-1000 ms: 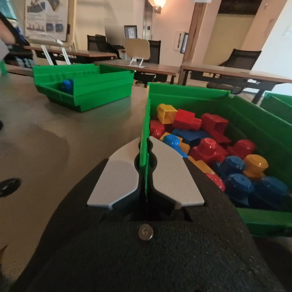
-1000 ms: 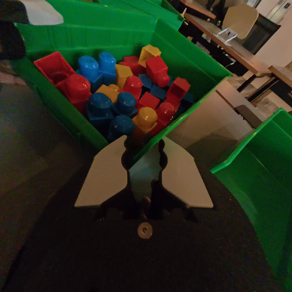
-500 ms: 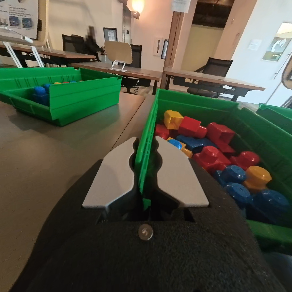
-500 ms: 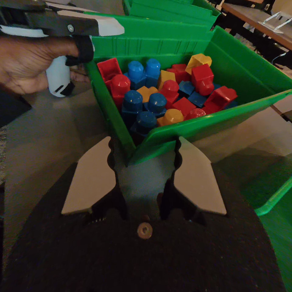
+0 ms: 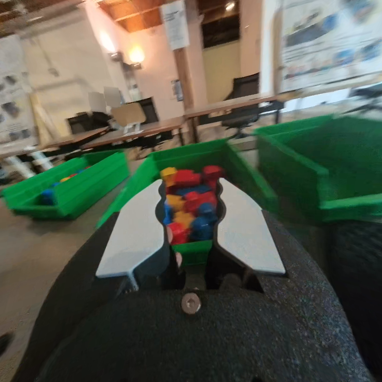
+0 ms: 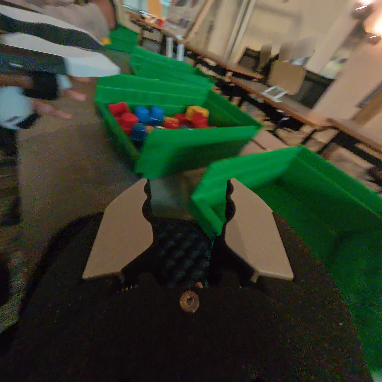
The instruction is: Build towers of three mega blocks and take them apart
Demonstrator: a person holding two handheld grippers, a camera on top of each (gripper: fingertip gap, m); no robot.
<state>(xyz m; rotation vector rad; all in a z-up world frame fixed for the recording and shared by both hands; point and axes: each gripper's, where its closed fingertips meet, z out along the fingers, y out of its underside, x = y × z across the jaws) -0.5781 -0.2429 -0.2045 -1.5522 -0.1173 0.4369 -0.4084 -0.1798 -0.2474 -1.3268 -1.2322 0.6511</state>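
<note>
Blocks piled in the middle green bin, both our grippers spread and empty.

The blocks lie straight ahead of our left gripper, framed between its parted fingers; from our right gripper they sit ahead and left, with an empty bin just beside its right finger.

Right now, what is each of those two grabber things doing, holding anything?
Left gripper: jaws open, holding nothing.
Right gripper: jaws open, holding nothing.
</note>
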